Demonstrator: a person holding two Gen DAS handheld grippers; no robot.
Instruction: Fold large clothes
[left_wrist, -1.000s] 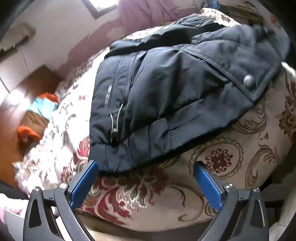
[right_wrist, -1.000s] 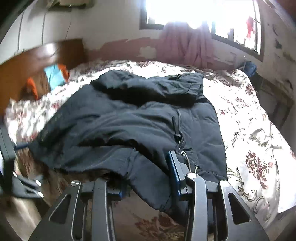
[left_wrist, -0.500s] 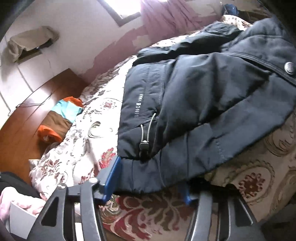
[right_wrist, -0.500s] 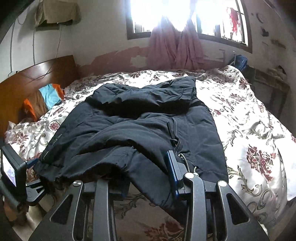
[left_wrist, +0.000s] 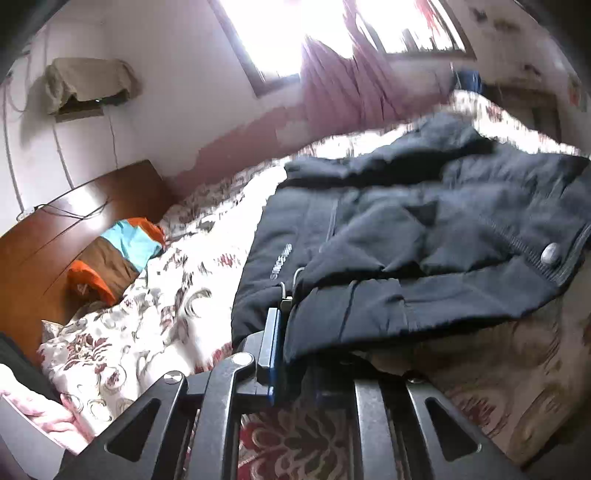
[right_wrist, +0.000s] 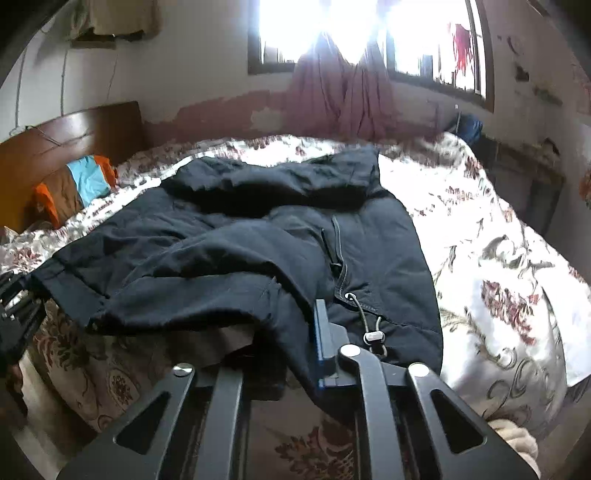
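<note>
Since a second ago the left hand-held gripper (left_wrist: 291, 354) has gone from wide open short of the hem to clamped narrow on the lower hem of the jacket (left_wrist: 424, 236), lifting that edge a little off the bed (left_wrist: 155, 317); the right hand-held gripper (right_wrist: 295, 354) keeps its narrow pinch on the hem's other end. There is one jacket, two hand-held grippers, one bed, one pillow (left_wrist: 118, 254) and one curtain (right_wrist: 343, 96). The jacket is dark navy, padded and rumpled, lying across the floral bedspread with its hem at the near edge. A metal snap (left_wrist: 550, 254) shows on its front flap, and a drawcord with a toggle (right_wrist: 373, 336) hangs at the hem.
</note>
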